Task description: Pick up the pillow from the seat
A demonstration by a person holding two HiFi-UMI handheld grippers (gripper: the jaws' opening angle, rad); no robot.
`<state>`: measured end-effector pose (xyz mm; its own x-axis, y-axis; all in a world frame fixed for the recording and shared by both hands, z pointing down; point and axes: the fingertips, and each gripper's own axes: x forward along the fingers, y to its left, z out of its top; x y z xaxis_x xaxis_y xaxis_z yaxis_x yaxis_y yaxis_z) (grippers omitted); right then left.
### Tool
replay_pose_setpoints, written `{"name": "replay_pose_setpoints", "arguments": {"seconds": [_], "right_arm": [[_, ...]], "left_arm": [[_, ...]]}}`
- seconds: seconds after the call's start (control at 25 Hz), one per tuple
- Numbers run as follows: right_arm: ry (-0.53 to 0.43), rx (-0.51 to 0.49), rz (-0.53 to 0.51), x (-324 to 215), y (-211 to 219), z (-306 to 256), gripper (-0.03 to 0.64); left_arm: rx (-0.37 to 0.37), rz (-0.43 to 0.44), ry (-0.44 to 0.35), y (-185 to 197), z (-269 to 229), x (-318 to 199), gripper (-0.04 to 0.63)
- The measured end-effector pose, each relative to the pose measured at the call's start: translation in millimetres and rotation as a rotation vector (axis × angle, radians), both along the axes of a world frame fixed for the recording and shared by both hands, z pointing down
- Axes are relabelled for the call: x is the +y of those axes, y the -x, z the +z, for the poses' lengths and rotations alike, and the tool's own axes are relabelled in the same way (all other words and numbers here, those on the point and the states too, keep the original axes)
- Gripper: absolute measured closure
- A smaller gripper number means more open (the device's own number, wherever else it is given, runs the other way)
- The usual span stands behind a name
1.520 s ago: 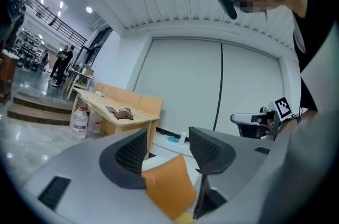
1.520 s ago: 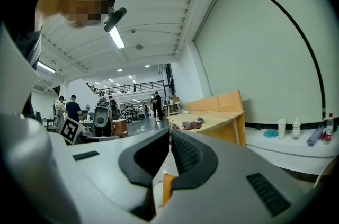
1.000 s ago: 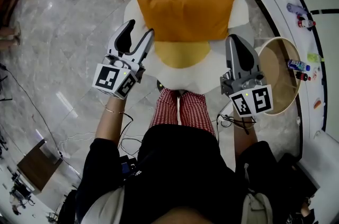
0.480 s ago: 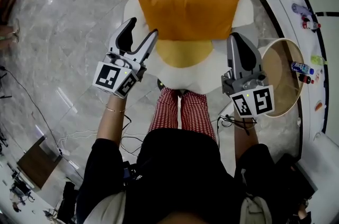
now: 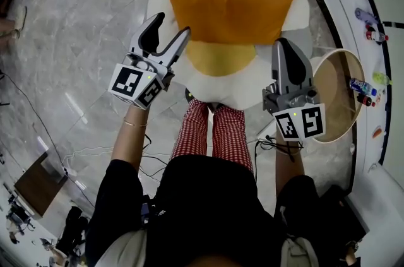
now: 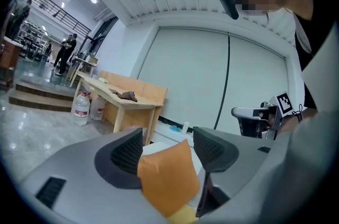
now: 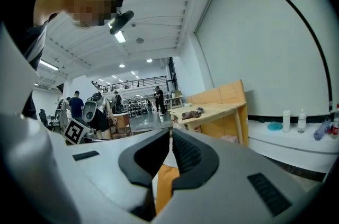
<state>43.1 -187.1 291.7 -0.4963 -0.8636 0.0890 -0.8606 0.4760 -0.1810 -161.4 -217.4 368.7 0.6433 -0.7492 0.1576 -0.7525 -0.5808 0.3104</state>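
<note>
- Standing well apart, the jaws of the left gripper [image 5: 169, 27] [image 6: 167, 135] have just been opening. A corner of the orange pillow [image 5: 230, 7] [image 6: 167, 180] shows in the gap between them, but the pads do not press on it.
- Seen from the head view, this gripper's fingertips sit just beside the pillow's left edge.
- The right gripper [image 5: 285, 43] [image 7: 170, 135] has its jaws closed together with nothing held. A strip of the pillow [image 7: 163, 180] shows below and beyond them.
- In the head view its tip lies near the pillow's lower right corner.
- The pillow lies flat across the far half of the seat [image 5: 252, 88], a white cushion with a yellow patch [image 5: 221, 57] in the middle. It covers the top of that patch.
- The person's legs in red checked trousers [image 5: 214, 133] stand against the seat's near edge, between the two grippers.
- A round wooden table [image 5: 331, 79] stands just right of the seat, with small bottles [image 5: 358, 86] on its far side.
- Grey marble floor [image 5: 82, 26] spreads to the left.
</note>
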Motion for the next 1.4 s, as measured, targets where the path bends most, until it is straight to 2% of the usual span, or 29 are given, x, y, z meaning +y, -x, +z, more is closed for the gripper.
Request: {"name": "replay_pose_setpoints", "arguments": {"seconds": [0.32,0.64,0.84,1.4], "right_arm": [[0.009,0.018,0.015,-5.1,-8.7,14.6,0.594],[0.035,0.018,0.008,-5.8,-11.9,36.0,0.594],[0.043,0.029,-0.005,-5.9,-10.8,45.8,0.594],[0.070,0.038,-0.013,-15.1,-6.7,78.3,0.594]], "left_arm": [[-0.022,0.011,0.031,-3.6,23.1,-8.8,0.302],[0.072,0.010,-0.036,-9.4,38.4,-19.1,0.301],[0.010,0.005,0.004,-5.1,65.6,-20.5,0.301],[0.000,-0.030,0.071,7.4,124.3,-45.8,0.291]]}}
